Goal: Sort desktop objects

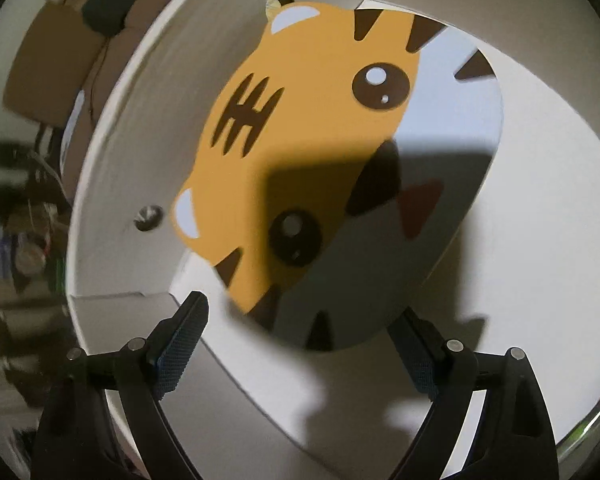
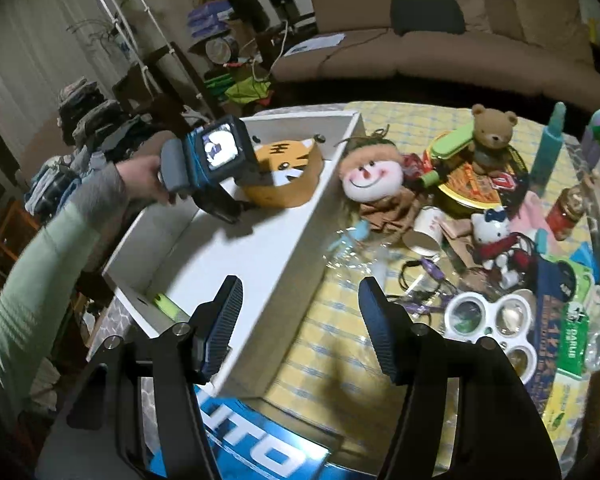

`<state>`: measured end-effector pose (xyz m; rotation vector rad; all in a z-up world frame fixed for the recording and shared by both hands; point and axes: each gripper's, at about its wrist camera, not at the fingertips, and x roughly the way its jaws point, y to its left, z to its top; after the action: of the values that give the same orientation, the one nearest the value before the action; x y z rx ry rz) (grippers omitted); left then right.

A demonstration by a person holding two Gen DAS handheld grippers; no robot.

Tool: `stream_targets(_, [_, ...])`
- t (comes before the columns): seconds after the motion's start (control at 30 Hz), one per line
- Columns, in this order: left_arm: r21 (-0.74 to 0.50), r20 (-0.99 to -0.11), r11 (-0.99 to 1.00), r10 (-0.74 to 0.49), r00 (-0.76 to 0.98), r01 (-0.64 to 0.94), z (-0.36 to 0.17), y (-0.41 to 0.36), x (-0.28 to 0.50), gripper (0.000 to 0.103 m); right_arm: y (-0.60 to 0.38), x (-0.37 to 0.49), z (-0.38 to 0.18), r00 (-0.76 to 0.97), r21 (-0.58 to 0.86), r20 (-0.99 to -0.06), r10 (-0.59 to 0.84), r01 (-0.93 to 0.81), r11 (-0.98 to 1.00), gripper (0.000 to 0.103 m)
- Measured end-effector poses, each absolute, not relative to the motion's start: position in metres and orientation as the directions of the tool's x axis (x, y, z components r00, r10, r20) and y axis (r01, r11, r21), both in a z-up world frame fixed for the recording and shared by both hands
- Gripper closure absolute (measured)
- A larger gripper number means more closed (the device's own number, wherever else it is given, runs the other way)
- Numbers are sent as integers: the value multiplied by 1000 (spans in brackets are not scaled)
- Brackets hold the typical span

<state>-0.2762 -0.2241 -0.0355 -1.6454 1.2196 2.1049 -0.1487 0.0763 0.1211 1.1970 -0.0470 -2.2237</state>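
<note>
A flat orange and white tiger-face item (image 1: 312,120) lies inside the white box (image 1: 140,140), toward its far end in the right wrist view (image 2: 288,168). My left gripper (image 1: 300,308) hovers just above the tiger's lower edge, jaws wide open and apart from it. The right wrist view shows this left gripper (image 2: 228,212) held by a hand in a green sleeve over the box (image 2: 312,232). My right gripper (image 2: 300,285) is open above the box's near wall, with nothing between its fingers.
Right of the box, a yellow checked cloth (image 2: 324,344) carries a snowman-face doll (image 2: 370,176), a teddy bear (image 2: 492,132), a white cat figure (image 2: 492,224), a paper cup (image 2: 426,228), a white paint tray (image 2: 488,320) and cables. A blue package (image 2: 260,452) lies at the near edge.
</note>
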Motion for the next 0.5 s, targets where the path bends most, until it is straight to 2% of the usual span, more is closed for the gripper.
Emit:
stream_targets(0.13, [551,-835,-462,-293,-466,-696,-37,-213,-261,12,81,-143,118,-412,299,-737,-535,511,-806,45])
stream_targets(0.2, [557,-831,-426,-279,-482,-713,-39,-207,-261,7,84,-139,116,-403,315,-734,-547,513,-799,45])
stream_targets(0.37, [573,-818,-318,-158,-553,-755,-30,-171,-259,7,90,-129,109,-391,308,-749,-535,510,-803,45])
stream_targets(0.5, [578,-799,-283,-4,-602,-765,-9,-153,-251,16,98,-126,99,-386,316,-758,-526,489,-813,45])
